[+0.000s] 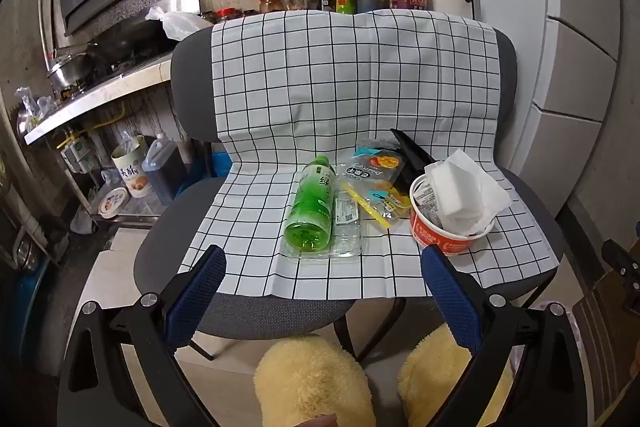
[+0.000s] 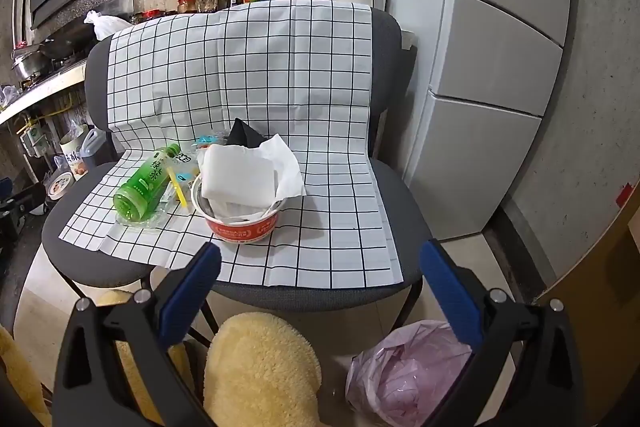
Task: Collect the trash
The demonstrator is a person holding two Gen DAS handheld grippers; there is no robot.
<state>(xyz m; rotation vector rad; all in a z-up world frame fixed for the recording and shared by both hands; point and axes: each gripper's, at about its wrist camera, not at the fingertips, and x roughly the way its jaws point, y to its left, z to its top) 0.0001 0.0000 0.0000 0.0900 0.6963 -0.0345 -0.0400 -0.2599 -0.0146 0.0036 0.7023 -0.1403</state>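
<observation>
Fuzzy yellow slippers (image 2: 260, 371) fill the bottom of both wrist views, with a pink plastic-lined waste bin (image 2: 404, 371) on the floor just beside them, below the right gripper (image 2: 320, 263). Both tools are released and empty: the blue pads of the right gripper and of the left gripper (image 1: 324, 269) stand wide apart with nothing between them, each tilted down toward the seat of a grey fabric office chair (image 1: 280, 311) draped with a white black-gridded cloth (image 1: 344, 75).

All the trash lies on that cloth, ahead of and beyond the fingertips. From the person's left to right: a green plastic tea bottle (image 1: 312, 205) lying on its side on a clear plastic tray (image 1: 344, 243), its long axis running roughly away from the left gripper, base toward the camera and cap toward the backrest; a clear snack wrapper with a yellow strip (image 1: 374, 181); a red-and-white paper bowl (image 1: 448, 233) stuffed with crumpled white tissue (image 1: 460, 187); a black object (image 1: 412, 151) behind.

The bottle lies almost centred between the left jaws, so the left hand appears better placed for it, closing across its width. The bowl sits just ahead of the right gripper's left pad, and the bin is on the right side.
</observation>
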